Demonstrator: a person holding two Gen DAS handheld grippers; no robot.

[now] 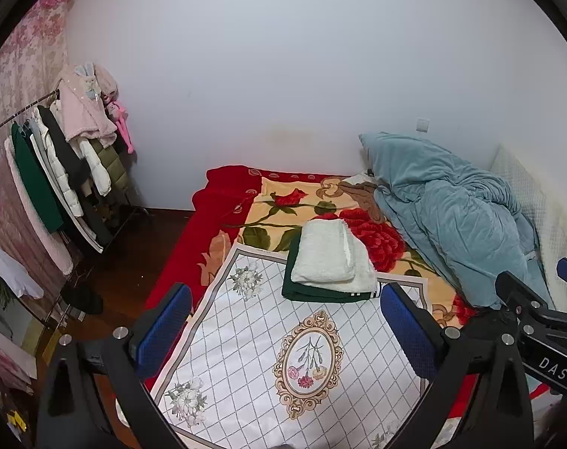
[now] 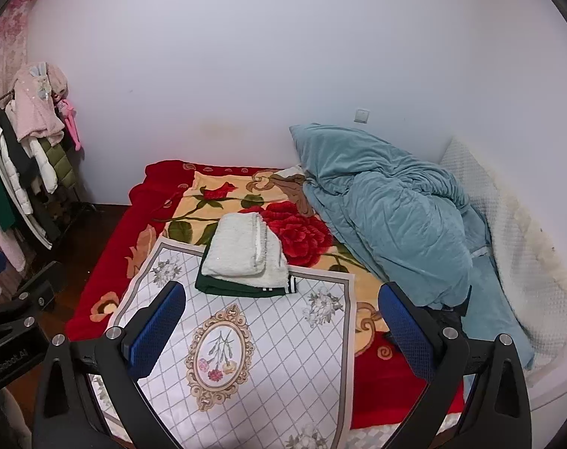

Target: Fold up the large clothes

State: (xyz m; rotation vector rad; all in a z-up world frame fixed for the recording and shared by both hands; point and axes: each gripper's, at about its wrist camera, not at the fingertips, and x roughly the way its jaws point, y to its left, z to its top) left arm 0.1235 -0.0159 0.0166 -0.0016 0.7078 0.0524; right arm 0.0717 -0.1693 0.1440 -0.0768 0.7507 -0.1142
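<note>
A folded white fleece garment lies on top of a folded dark green garment at the far edge of a white diamond-patterned cloth spread on the bed. My left gripper hovers open above that cloth, nearer than the stack, with nothing between its blue pads. My right gripper is open too, empty, and also held above the cloth. In the left wrist view the right gripper shows at the right edge.
A red floral blanket covers the bed. A bunched teal duvet lies along the right side against the wall. A clothes rack with several hanging garments stands left, over dark wood floor.
</note>
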